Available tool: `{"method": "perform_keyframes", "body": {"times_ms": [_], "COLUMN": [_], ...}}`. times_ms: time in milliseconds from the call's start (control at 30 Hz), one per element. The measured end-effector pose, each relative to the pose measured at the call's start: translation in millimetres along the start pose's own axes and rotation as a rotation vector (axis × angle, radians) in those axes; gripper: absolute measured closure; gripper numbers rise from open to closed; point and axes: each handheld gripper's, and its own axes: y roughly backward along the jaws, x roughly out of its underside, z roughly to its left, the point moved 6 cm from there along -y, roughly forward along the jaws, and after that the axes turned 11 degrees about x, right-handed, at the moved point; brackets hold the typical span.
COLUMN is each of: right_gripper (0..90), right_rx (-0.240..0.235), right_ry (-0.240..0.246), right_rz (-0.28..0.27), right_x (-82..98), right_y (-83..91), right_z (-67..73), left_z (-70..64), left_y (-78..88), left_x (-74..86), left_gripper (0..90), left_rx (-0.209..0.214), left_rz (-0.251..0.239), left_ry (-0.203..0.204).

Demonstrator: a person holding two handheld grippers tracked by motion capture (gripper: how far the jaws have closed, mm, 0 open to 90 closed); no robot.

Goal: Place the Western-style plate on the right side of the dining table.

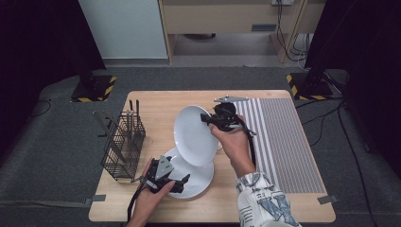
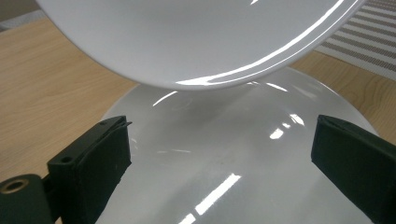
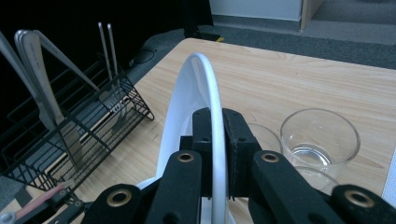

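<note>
While the right tongs (image 3: 215, 154) clamp the tilted plate (image 1: 194, 135) by its rim, it could slip and strike the flat plate (image 2: 233, 158) under the open left tongs (image 2: 219, 154)

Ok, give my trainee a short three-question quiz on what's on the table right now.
1. True or false: the right gripper is shut on the rim of the raised plate.
2. Which lies under the open left gripper? A) the flat plate B) the wire cutlery basket C) the striped mat
3. What stands on the wood beside the raised plate in the right gripper view?

Key: 1 true; 2 A; 3 clear glasses.
</note>
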Motion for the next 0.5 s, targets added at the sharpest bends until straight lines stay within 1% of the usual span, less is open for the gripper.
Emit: {"method": "perform_keyframes", "body": {"times_ms": [33,100,133,167,200,300,333,367,400,500], "right_gripper": [85.0,85.1,85.1,85.1,85.1,85.1,85.1,85.1,85.2,85.1], "right_rx": [0.001,0.002,0.003,0.003,-0.003,-0.005,-0.005,-0.005,-0.006,-0.007], "right_ry": [-0.011,-0.015,-0.036,-0.036,-0.063,-0.078,-0.087,-0.087,-0.089,-0.084], "right_rz": [0.001,0.003,0.003,0.003,-0.005,-0.014,-0.021,-0.021,-0.026,-0.037], "right_x": [-1.1,-1.7,-3.5,-3.5,-7.0,-10.8,-14.9,-14.9,-19.4,-24.4], "right_y": [-0.5,-0.8,-1.6,-1.6,-2.2,-2.4,-2.5,-2.5,-2.3,-1.1], "right_z": [-1.6,-2.3,-4.6,-4.6,-7.4,-8.8,-9.3,-9.3,-9.4,-9.3], "left_z": [-0.1,-0.2,0.2,0.2,0.9,1.2,1.9,1.9,2.5,4.9], "left_y": [-0.5,-1.2,-2.0,-2.0,-2.5,-3.4,-4.0,-4.0,-3.9,-1.3], "left_x": [0.4,1.2,1.7,1.7,1.6,2.7,3.7,3.7,3.7,2.9], "left_gripper": [4.0,4.0,3.9,3.9,3.9,3.8,3.8,3.8,3.8,3.8], "left_rx": [0.002,0.002,0.000,0.000,0.001,0.003,0.007,0.007,0.009,0.008], "left_rz": [0.003,0.008,0.014,0.014,0.017,0.025,0.031,0.031,0.031,0.029], "left_ry": [0.002,0.003,0.005,0.005,0.007,0.009,0.009,0.009,0.008,0.004]}}
